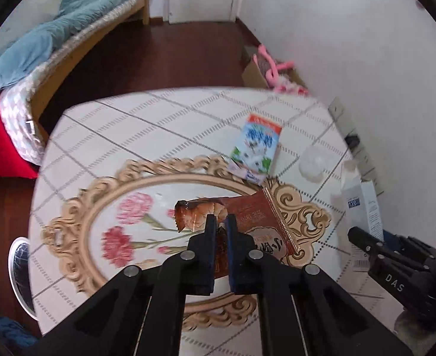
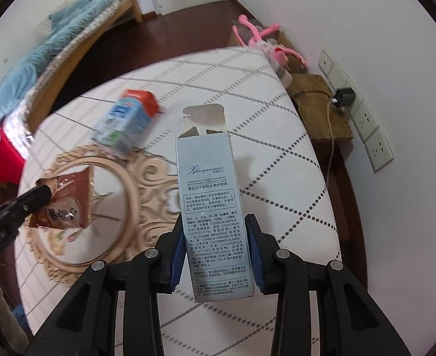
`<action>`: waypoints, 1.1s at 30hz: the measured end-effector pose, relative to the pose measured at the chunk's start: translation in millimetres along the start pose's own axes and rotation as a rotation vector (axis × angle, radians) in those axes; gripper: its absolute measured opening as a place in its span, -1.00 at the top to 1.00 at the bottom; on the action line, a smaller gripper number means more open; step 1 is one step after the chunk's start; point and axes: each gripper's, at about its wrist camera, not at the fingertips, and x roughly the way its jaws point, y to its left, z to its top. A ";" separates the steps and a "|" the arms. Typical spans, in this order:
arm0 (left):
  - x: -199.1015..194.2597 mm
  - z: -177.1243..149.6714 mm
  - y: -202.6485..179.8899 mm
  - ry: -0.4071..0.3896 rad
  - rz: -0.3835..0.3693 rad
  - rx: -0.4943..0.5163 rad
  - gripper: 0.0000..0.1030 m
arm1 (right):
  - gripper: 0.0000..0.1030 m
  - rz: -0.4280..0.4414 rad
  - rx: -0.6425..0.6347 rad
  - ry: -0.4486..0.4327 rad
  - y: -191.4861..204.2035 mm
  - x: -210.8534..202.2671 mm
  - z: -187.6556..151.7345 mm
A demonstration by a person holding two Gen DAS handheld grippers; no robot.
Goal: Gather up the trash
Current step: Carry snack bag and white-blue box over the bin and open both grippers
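Observation:
My left gripper [image 1: 221,219] is shut on a torn brown snack wrapper [image 1: 253,213], which hangs above the round flower-patterned table [image 1: 129,136]. From the right wrist view the left gripper [image 2: 44,191] grips that wrapper [image 2: 69,201] by its edge. My right gripper [image 2: 216,222] is shut on a tall silver-blue carton box [image 2: 209,172] with its top flap open, held upright over the table [image 2: 277,178]. The box [image 1: 363,204] also shows at the right of the left wrist view. A blue and green milk carton [image 1: 256,145] [image 2: 129,121] lies on its side on the table.
A clear plastic cup [image 1: 313,163] lies near the table's far right. A white-rimmed round bin [image 1: 19,273] stands by the table's left edge. A bed with a blue blanket [image 1: 39,44], a pink toy [image 2: 259,38], a wooden stool [image 2: 316,103] and wall sockets [image 2: 366,124] surround the table.

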 end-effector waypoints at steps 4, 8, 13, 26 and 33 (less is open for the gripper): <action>-38.9 -5.2 27.7 -0.073 0.032 -0.004 0.93 | 0.24 0.048 -0.034 -0.044 19.5 -28.8 -1.8; -88.7 -8.7 74.5 -0.145 0.077 -0.046 0.93 | 0.24 0.128 -0.081 -0.087 56.9 -60.1 -1.1; -133.7 -23.5 141.4 -0.201 0.146 -0.127 0.93 | 0.24 0.276 -0.177 -0.118 141.8 -92.0 -5.7; -162.4 -128.8 401.3 -0.106 0.377 -0.452 0.90 | 0.24 0.568 -0.470 0.111 425.7 -43.1 -93.6; -72.2 -182.3 503.1 0.092 0.345 -0.595 0.78 | 0.24 0.470 -0.592 0.331 544.4 70.3 -144.7</action>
